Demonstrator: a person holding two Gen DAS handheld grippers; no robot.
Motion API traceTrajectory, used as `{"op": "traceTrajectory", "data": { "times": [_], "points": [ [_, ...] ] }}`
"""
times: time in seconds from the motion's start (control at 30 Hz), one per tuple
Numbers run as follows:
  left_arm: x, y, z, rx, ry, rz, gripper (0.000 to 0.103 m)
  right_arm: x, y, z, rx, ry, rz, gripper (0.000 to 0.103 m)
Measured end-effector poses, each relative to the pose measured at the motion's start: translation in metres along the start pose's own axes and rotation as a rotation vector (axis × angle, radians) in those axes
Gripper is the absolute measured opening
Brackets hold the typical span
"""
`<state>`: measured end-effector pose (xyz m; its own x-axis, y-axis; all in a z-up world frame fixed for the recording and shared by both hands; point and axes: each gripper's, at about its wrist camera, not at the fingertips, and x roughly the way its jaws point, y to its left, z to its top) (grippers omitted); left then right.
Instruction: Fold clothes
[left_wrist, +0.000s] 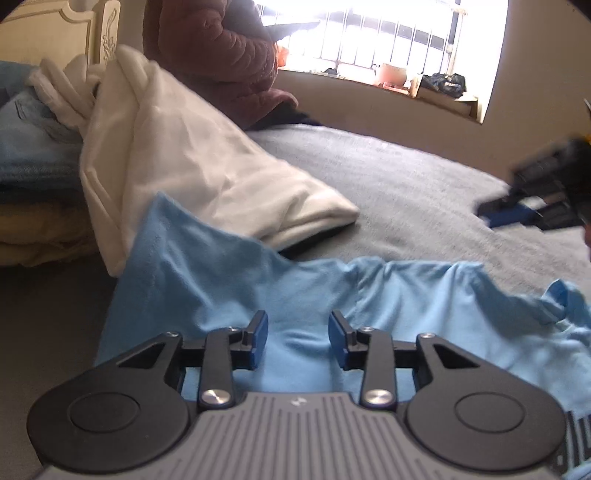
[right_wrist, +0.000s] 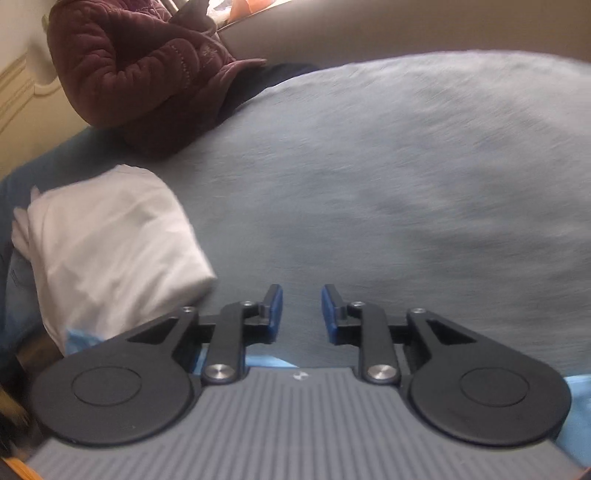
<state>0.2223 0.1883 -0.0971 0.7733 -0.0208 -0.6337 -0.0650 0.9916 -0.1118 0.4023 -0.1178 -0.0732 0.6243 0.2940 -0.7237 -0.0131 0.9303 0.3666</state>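
The left gripper (left_wrist: 298, 339) hovers low over the light blue cotton T-shirt (left_wrist: 258, 295), fingers (left_wrist: 258, 338) spread apart with nothing between them, the blue cloth lying right under and just beyond the tips. That shirt is spread loosely on the grey bed cover (left_wrist: 406, 192), its long axis running left to right across the near edge of the bed, its far edge rumpled into ridges and a bunched bit of fabric poking up at the far right. It looks soft, thin and limp, unfolded or only partly laid out; the view does not settle which. The right gripper (right_wrist: 302, 310) sits off to the right, also released, fingers (right_wrist: 273, 314) parted over bare grey cover, with only slivers of the blue shirt showing under its body, so the left one is plainly nearer the cloth's middle. In the left view the right gripper shows blurred at the right edge. Beyond the shirt on the left lies a folded white cotton garment (left_wrist: 177, 155), leaning on a stack of blue denim and yellow clothes (left_wrist: 33, 177). A person in a maroon quilted jacket (left_wrist: 221, 55) sits at the far side by the barred window (left_wrist: 369, 33). My judgement: any grasp here goes forward and down onto the near blue edge.
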Motion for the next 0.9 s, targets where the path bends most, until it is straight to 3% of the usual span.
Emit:
{"op": "traceTrajectory", "data": {
  "times": [0.17,0.3,0.5,0.73,0.9],
  "points": [
    [-0.006,-0.024,0.015,0.05,-0.001,-0.065,0.04,-0.03,-0.051,-0.011,-0.082,0.06,-0.106,0.043],
    [0.015,-0.054,0.025,0.09,0.038,-0.106,0.04,-0.026,-0.055,-0.02,-0.223,0.091,-0.104,0.043],
    [0.058,-0.095,0.028,0.17,0.068,-0.076,0.039,-0.02,-0.038,-0.04,-0.527,0.143,-0.069,0.043],
    [0.076,-0.106,0.022,0.192,0.064,-0.035,0.04,-0.014,-0.029,-0.06,-0.89,0.198,-0.1,0.043],
    [0.08,-0.106,0.02,0.186,0.048,-0.021,0.041,-0.022,-0.033,-0.052,-0.955,0.221,-0.031,0.041]
  ]
}}
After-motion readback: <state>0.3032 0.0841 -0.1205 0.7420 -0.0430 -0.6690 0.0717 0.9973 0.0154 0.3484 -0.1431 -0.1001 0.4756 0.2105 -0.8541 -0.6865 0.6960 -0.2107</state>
